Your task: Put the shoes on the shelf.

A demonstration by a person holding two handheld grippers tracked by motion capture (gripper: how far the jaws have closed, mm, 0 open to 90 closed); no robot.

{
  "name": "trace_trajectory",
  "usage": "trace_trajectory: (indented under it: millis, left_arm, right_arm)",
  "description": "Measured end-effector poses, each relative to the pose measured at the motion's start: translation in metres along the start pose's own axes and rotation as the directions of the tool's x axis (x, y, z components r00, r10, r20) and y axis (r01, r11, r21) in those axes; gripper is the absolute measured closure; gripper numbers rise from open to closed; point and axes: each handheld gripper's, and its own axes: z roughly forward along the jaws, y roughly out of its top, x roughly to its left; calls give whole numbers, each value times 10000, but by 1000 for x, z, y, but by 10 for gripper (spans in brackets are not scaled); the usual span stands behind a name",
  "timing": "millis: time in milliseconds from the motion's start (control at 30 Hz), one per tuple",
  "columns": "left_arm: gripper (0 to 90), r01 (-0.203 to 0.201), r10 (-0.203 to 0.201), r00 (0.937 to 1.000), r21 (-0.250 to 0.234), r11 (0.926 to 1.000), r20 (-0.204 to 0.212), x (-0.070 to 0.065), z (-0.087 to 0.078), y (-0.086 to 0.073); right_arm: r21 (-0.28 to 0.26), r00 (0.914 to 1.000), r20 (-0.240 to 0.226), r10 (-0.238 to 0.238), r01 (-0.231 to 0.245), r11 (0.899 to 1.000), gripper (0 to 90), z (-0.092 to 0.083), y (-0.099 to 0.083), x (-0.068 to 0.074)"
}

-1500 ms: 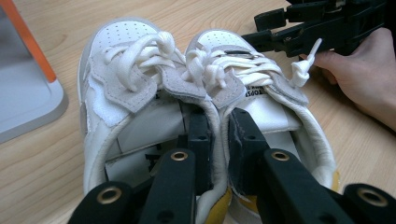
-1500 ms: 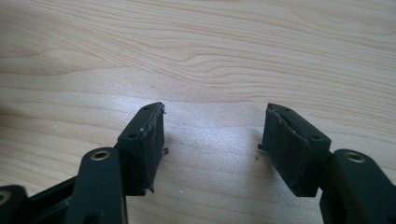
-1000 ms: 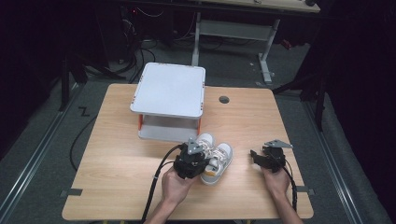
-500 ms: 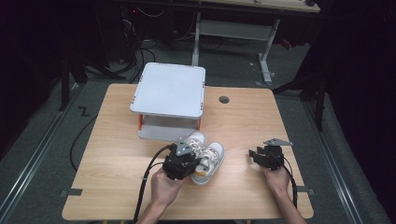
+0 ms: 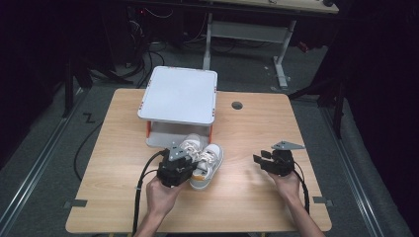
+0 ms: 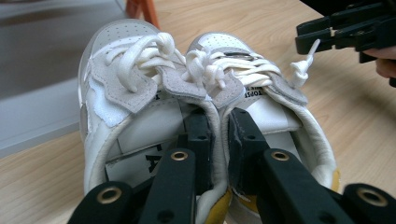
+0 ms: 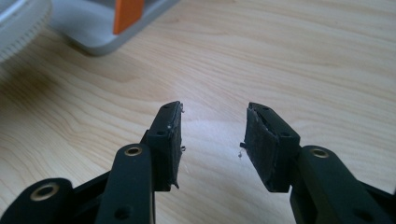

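Two white shoes (image 5: 203,159), one grey stand (image 5: 179,97), two grippers (image 5: 176,165).

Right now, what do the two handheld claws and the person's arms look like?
Both are black. The left claw has two flat, blocky jaws on arms with brass-ringed rivet holes, and a black cable trails from it toward the table's near edge. The right claw has the same build with worn, rough pads, and carries a grey three-cornered plate on top. The forearms are bare, with no sleeves showing.

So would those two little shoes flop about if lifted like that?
Probably somewhat: the left hand-held gripper pinches only the shoes' soft inner collars, so they may sag. They look light. Loose laces would likely dangle.
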Motion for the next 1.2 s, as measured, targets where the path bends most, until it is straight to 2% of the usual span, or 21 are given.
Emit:
trace_trajectory:
  millis: [167, 333, 533, 733, 900, 1200]
  left_arm:
    - [801, 124, -125, 9996, -62, 9999, -253, 10, 0, 0]
    - [801, 285, -287, 9983, -42, 9996, -503, 20, 2, 0]
    - [801, 350, -347, 9963, 23, 9994, -781, 31, 8, 0]
    - [800, 547, -542, 9938, 20, 9985, -975, 43, 15, 1]
    - [800, 539, -528, 9907, 53, 9985, -1256, 51, 21, 3]
    - [801, 621, -588, 9844, 146, 9980, -1659, 63, 34, 5]
  right_arm:
    - [-220, 9996, -236, -147, 142, 9997, 573, 0, 12, 6]
    - [-536, 9975, -450, -546, 522, 9972, 618, -1, 25, 14]
    - [-815, 9919, -1038, -731, 648, 9946, 636, -2, 45, 22]
    - [-1263, 9886, -1102, -1027, 886, 9880, 610, -3, 62, 33]
    - [-1566, 9795, -1429, -1418, 1191, 9805, 611, -2, 83, 47]
    - [-1676, 9675, -1490, -2042, 1788, 9695, 632, 6, 119, 68]
